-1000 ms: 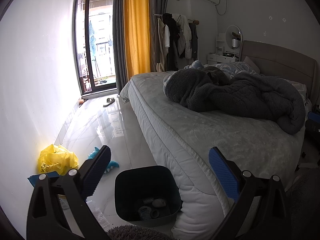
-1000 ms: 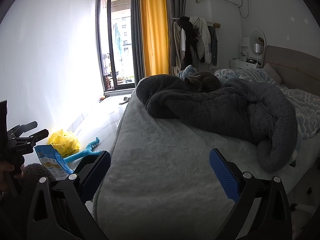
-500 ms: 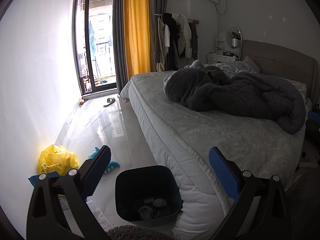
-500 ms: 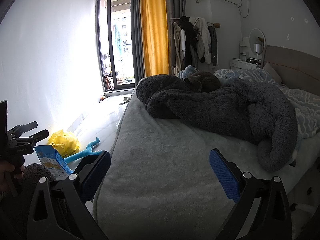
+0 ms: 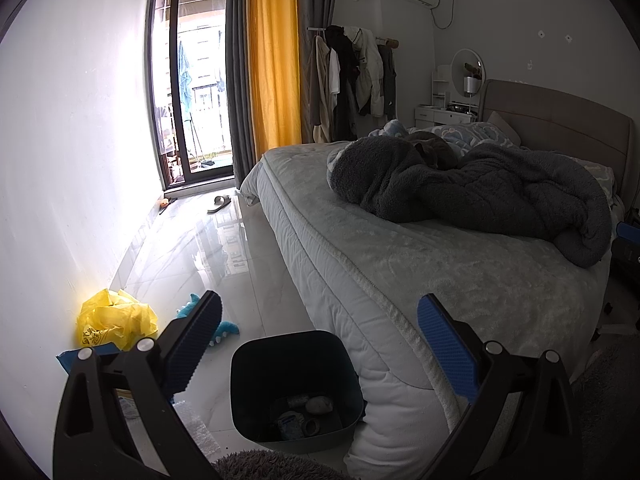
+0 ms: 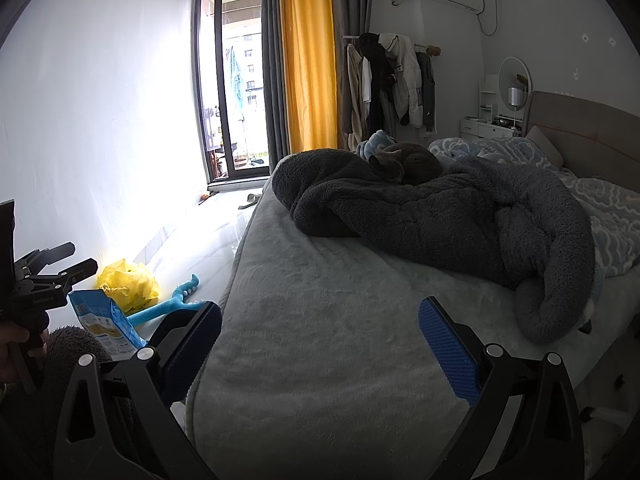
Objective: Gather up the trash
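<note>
A dark bin (image 5: 296, 384) stands on the floor at the bed's corner, with a few crumpled bits of trash inside. A crumpled yellow plastic bag (image 5: 114, 320) lies by the left wall, also in the right wrist view (image 6: 128, 284). A blue snack packet (image 6: 106, 326) stands near it. My left gripper (image 5: 320, 348) is open and empty, above and just in front of the bin. My right gripper (image 6: 320, 348) is open and empty over the bed's near edge. The left gripper also shows at the far left of the right wrist view (image 6: 56, 264).
A bed (image 5: 440, 264) with a dark fleece blanket (image 6: 440, 220) and a sleeping cat (image 6: 404, 166) fills the right. A blue toy (image 6: 172, 304) lies on the glossy floor (image 5: 208, 248). A slipper (image 5: 219, 202) lies near the balcony door. A fuzzy grey rug (image 5: 264, 466) is at my feet.
Both views are nearly still; the left wrist view has shifted very slightly. No trash has moved.
</note>
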A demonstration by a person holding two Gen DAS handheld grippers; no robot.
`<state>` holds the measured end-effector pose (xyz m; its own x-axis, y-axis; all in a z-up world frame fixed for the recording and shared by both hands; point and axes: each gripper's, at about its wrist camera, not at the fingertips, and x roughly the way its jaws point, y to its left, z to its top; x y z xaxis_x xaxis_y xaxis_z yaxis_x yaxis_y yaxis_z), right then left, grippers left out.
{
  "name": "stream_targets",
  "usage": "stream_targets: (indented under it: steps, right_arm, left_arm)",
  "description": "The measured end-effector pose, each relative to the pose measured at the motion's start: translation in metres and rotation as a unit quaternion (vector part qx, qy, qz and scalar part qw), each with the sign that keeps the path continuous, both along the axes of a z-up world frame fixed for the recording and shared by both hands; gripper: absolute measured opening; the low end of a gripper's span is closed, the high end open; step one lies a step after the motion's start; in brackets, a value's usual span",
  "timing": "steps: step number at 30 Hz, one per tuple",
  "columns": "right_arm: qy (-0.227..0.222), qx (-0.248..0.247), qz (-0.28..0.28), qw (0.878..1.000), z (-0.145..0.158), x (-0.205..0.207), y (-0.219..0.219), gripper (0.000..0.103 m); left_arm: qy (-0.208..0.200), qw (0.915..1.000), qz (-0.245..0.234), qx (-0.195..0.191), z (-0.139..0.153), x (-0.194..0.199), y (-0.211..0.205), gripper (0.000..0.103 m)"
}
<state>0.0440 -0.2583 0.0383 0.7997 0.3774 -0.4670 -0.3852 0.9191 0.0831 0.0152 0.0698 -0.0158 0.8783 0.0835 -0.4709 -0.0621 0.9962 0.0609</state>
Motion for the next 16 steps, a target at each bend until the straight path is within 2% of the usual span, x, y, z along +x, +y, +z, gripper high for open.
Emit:
stream_targets:
  steps: [16]
  right_arm:
    - [0.000,0.000,0.000,1.000,0.0005,0.0004,-0.0003,0.100]
  left_arm:
    - [0.000,1.0000,0.000,-0.001,0.0011,0.0000,0.0007,0.100]
